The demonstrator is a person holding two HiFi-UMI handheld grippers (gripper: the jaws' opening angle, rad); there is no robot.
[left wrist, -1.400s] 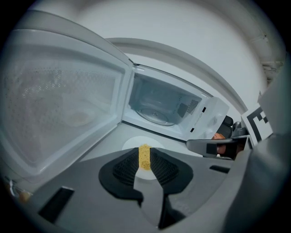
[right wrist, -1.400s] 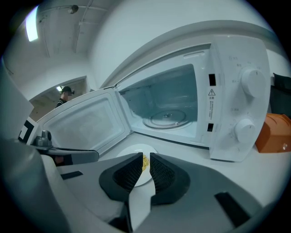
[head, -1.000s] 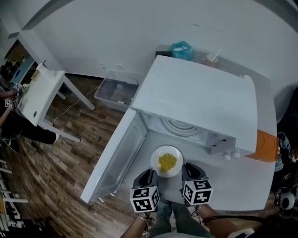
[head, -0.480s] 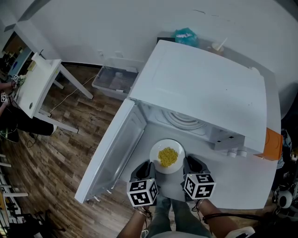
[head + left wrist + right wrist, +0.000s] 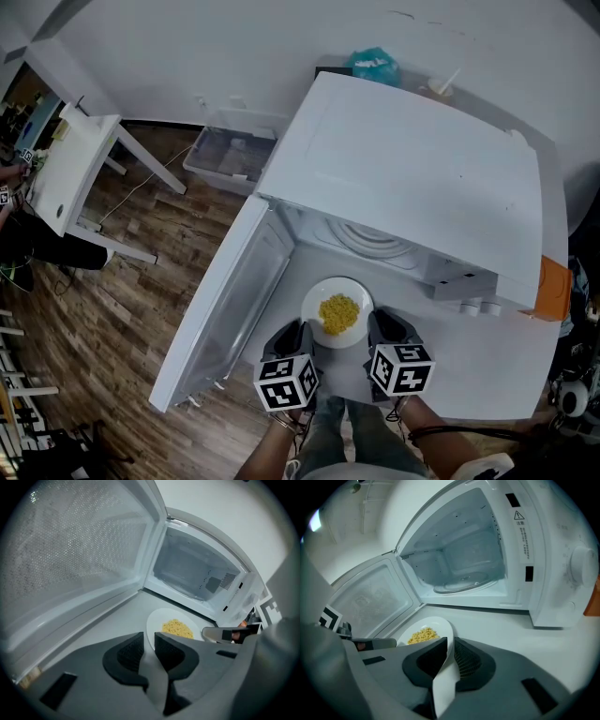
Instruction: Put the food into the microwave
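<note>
Your left claw (image 5: 292, 339) pinches the plate (image 5: 319, 298) rim at 9 o'clock, and your right claw (image 5: 382, 334) pinches it at 3 o'clock. The plate, yellow food (image 5: 338, 313) heaped at its middle, is over the table (image 5: 469, 361) just outside the microwave (image 5: 412, 178). The open cavity lies at 12 o'clock from the plate, and the door (image 5: 225, 300) stands open at 9.

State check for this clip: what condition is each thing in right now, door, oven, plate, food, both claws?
microwave door: swung wide open.
microwave cavity: empty apart from its turntable.
plate: outside the microwave, just before its opening, gripped on both sides.
food: heaped in the plate's middle.
left claw: shut on the plate's rim.
right claw: shut on the plate's rim.
</note>
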